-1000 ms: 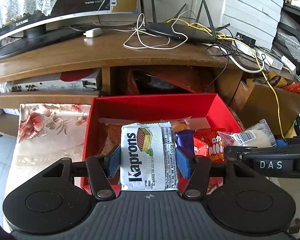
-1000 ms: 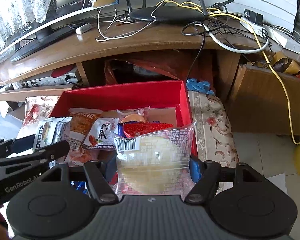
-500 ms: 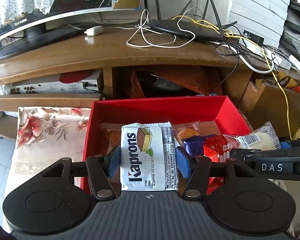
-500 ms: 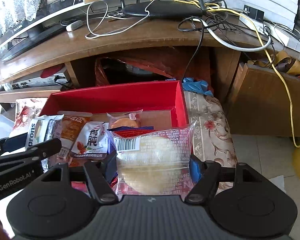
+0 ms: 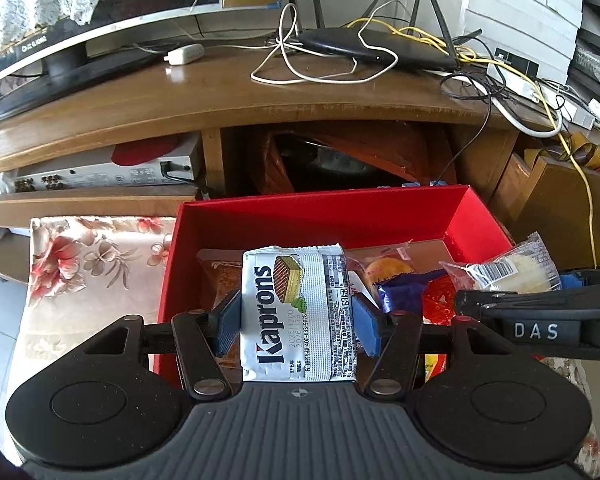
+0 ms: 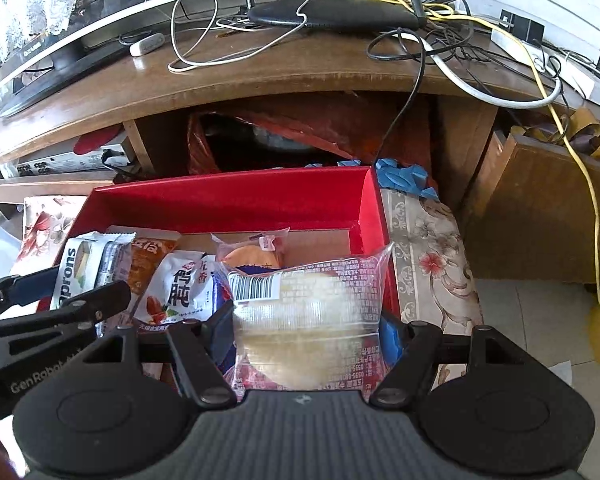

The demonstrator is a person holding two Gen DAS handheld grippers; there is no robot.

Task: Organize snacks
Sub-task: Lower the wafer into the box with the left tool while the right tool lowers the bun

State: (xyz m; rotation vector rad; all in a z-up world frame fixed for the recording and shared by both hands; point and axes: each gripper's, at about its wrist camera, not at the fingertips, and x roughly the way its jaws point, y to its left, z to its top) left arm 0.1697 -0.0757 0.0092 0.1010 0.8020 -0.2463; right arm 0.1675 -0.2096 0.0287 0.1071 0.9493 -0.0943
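My left gripper [image 5: 296,322] is shut on a white Kaprons wafer packet [image 5: 296,312], held over the near left part of the red box [image 5: 320,216]. My right gripper [image 6: 306,330] is shut on a clear packet with a pale round cake [image 6: 312,312], held over the box's near right corner [image 6: 384,240]. Inside the box lie several snacks: an orange-brown packet [image 6: 150,256], a white packet with red characters [image 6: 180,292], a clear-wrapped orange pastry [image 6: 252,254], and blue and red packets [image 5: 404,292]. Each gripper shows at the edge of the other's view.
The box sits on a floral cloth [image 5: 92,264] in front of a wooden TV stand [image 5: 260,100] carrying a TV [image 5: 80,20], a router [image 5: 372,48] and tangled cables. A brown cardboard box [image 6: 540,208] stands at the right, above tiled floor [image 6: 540,320].
Both grippers, each still holding its packet, have moved forward and slightly down over the red box; the box's far wall and the TV stand now appear lower and nearer in both views.
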